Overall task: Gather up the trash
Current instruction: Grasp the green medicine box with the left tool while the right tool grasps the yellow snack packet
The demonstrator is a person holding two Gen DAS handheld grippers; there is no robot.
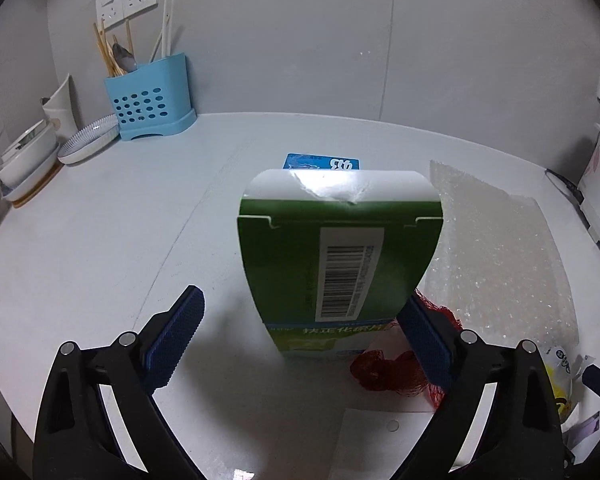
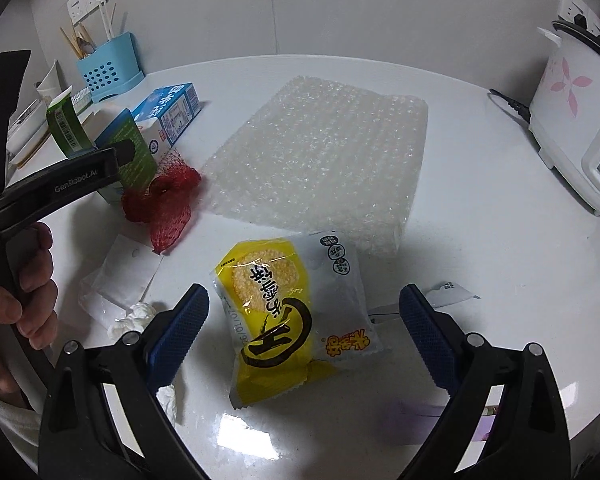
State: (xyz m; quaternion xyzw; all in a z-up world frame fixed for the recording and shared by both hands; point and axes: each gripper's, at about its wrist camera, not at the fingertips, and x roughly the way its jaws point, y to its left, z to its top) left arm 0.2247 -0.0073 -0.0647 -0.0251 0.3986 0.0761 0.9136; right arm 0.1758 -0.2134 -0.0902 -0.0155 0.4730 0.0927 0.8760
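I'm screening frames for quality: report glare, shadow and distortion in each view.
Left wrist view: glare whitens the green box's flap, the box shadows the counter, and the fisheye bends the edges. Right wrist view: lamp reflections below the yellow snack packet, sparkle on the bubble wrap, same curving.

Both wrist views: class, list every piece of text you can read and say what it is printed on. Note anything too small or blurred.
"GenRobot.AI": on the arm of the left gripper, seen in the right wrist view.
"奶": on the blue milk carton.
"扶正化瘀片": my best reading of the green box; its barcode digits are too small.
Yellow snack packet: large stylised Chinese characters, upside down, not surely readable.
Rice cooker panel: too small.
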